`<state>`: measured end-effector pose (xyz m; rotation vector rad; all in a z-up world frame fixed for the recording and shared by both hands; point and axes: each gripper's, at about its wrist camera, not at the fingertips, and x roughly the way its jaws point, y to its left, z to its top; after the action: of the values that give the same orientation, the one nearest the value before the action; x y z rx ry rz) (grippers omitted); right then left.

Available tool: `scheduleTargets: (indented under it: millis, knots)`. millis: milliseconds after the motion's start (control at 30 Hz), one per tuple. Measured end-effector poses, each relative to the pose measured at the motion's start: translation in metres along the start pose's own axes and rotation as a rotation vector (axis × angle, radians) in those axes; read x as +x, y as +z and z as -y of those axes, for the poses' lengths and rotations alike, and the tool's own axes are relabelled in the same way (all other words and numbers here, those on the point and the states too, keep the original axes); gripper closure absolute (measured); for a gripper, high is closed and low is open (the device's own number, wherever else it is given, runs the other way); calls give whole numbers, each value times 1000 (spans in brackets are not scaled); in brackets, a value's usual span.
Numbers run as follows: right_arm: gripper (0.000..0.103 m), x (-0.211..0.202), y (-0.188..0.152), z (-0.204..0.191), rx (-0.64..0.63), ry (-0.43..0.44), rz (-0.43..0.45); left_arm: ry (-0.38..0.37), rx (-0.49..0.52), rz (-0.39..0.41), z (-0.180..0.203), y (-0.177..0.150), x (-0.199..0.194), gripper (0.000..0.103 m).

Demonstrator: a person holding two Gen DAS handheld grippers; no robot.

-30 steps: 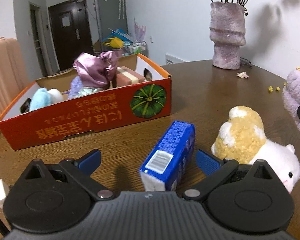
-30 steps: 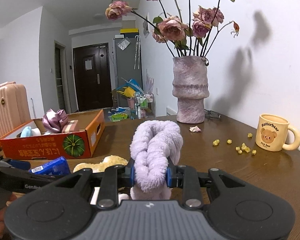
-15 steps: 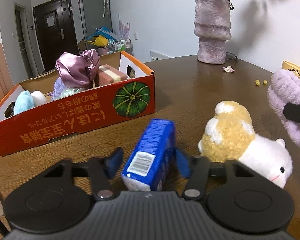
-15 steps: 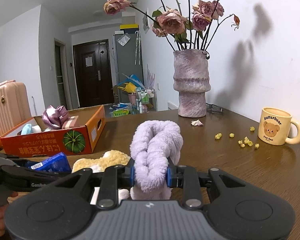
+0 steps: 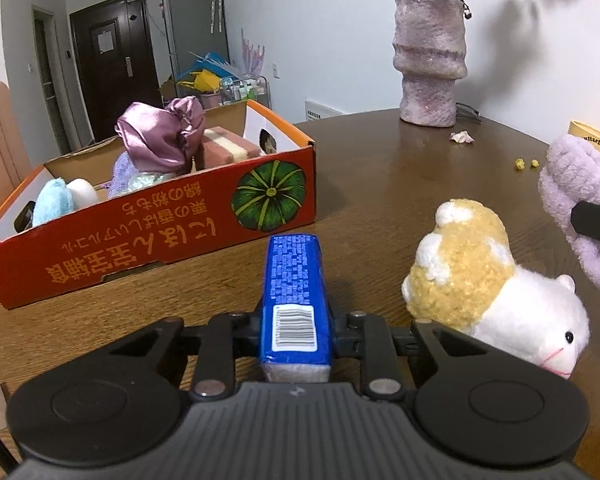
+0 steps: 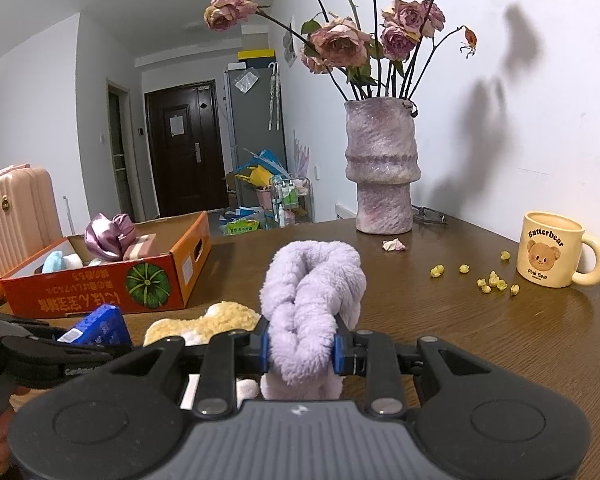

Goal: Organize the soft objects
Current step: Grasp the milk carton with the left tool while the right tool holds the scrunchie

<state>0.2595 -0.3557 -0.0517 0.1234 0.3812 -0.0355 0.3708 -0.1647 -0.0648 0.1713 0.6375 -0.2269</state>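
My left gripper (image 5: 295,326) pinches 1 blue tissue pack (image 5: 294,292) w/ barcode label facing up, fingers pressed vs both sides; pack points toward the orange box (image 5: 152,236), whether it touches the table (image 5: 380,184) I can't tell. Box sits left-centre on the table, pumpkin print on its front, holding 1 pale blue plush (image 5: 52,206), 1 white round thing (image 5: 82,192), 1 pink satin scrunchie (image 5: 160,140) on top of the pile, 1 pink-and-cream striped block (image 5: 228,150). Right of the pack, just beside it: 1 yellow-and-white plush (image 5: 488,280) lying on the table. My right gripper (image 6: 303,350) clamps 1 lilac fuzzy twisted plush (image 6: 310,308), blue pads squeezing its middle, over the table near the yellow one. Farther right: 1 vase (image 6: 382,176) of dried roses, 1 bear mug (image 6: 548,254), yellow bits (image 6: 492,280) scattered
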Motion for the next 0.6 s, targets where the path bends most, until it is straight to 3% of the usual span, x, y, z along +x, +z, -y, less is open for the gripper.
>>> scheduleTargets:
  millis: [600]
  knots:
    - [76, -11, 1, -17, 15, -72, 112, 86, -102, 122, -19, -1, -38, 78]
